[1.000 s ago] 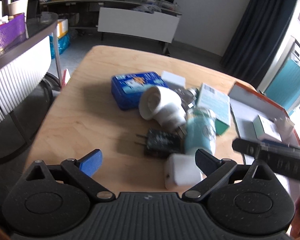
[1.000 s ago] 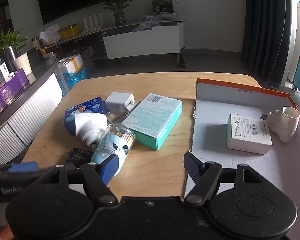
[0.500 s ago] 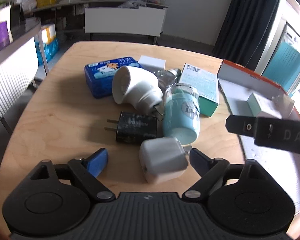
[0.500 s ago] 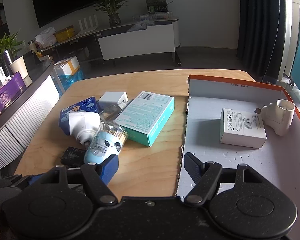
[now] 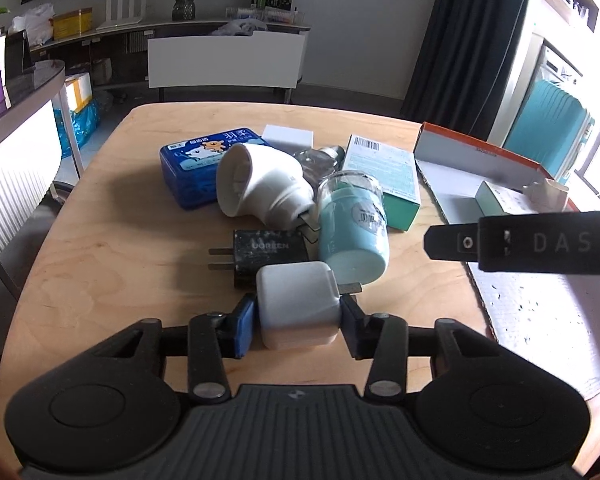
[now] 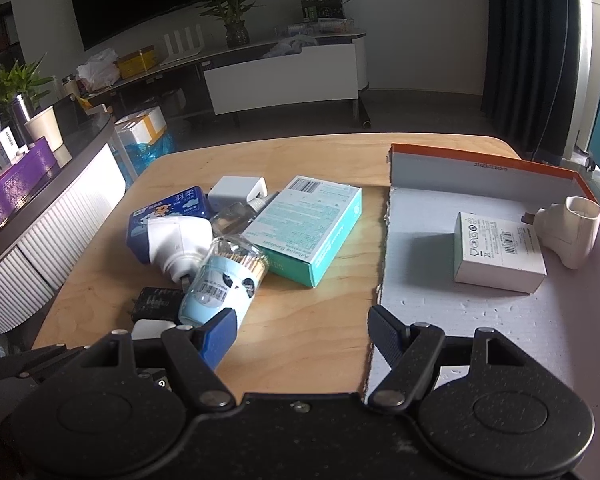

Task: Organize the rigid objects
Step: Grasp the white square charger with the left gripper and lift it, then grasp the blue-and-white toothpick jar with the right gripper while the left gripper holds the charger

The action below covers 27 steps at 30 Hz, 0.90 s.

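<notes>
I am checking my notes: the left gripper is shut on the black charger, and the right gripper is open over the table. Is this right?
Not quite. The left gripper is shut on the white charger, as the left wrist view shows; the black charger lies free behind it. The rest stands.

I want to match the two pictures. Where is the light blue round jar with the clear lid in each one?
Left wrist view: the light blue round jar with the clear lid lies on its side near the middle, just beyond the small white cube charger.
Right wrist view: it is left of the middle, low, behind the blue pad of the right tool.
Shared landmark: the teal cardboard box beside the jar.
</notes>
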### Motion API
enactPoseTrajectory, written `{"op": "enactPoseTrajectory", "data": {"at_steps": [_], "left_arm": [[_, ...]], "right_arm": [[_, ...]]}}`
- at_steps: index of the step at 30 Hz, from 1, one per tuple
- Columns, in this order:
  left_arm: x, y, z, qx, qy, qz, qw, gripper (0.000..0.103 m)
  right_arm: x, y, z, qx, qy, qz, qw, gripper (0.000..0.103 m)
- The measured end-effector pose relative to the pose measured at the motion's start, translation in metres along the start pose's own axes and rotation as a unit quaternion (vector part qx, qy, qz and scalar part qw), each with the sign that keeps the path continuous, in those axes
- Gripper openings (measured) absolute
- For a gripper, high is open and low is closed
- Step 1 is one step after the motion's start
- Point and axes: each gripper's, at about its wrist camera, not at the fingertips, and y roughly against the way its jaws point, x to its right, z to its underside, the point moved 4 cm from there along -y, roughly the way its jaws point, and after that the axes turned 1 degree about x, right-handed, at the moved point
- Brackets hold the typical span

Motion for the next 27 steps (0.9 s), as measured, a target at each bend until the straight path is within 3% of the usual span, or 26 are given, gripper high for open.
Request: {"op": "enactPoseTrajectory", "data": {"at_steps": [11,20,23,27], "left_arm": [[-0.020,0.008,-0.004,0.009,0.006,-0.013,0.9999,0.043],[-0.039,0.016,-0.012,0.026,0.025,-0.029,0.9989,0.043],[-0.041,0.016,-0.014,0.028,0.029,-0.032,0.9987,0.043],[-0.044,0.016,-0.017,0.032,0.036,-0.033,0.9983,0.043]], "right_arm": [[-0.015,-0.018,-0.005,-0.018,0.008,-0.022,1.000,0.086],[-0.031,-0.039,-0.020,-0.032,-0.032,-0.066,0.997,0.088],[-0.036,-0.048,-0.022,-0.040,-0.022,-0.032,0.998,0.088],[-0.038,-0.061,-0.022,-0.053,-0.031,-0.025,0.998,0.087]]}}
